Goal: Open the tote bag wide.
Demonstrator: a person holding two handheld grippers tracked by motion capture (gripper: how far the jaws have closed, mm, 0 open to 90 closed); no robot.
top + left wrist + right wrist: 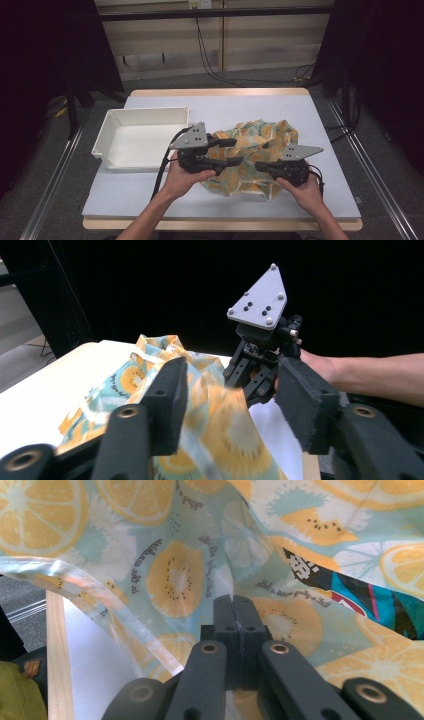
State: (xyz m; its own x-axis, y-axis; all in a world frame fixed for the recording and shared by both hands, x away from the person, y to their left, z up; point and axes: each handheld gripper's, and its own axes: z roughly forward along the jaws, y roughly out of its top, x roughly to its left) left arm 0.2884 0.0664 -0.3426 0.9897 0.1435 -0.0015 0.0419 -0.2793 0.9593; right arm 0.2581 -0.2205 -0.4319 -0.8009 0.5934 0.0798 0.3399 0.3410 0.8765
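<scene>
A crumpled bag printed with orange slices and kiwis (260, 137) lies right of the table's middle. My left gripper (232, 151) hovers at the bag's left end with its jaws open and spread wide. In the left gripper view a blurred flap of the bag (220, 425) hangs between the jaws of that gripper (235, 385), close to the left pad. My right gripper (259, 165) is at the bag's near edge. Its jaws (234, 605) are pressed together, shut on a fold of the bag (170, 575). A dark printed item (350, 590) shows inside the bag.
An empty white tray (150, 111) stands at the left of the blue-grey mat (250, 102). The table's wooden front edge (220, 225) runs just behind the person's wrists. Dark curtains and metal rails flank the table. The right gripper's grey plate (257, 302) shows beyond the left jaws.
</scene>
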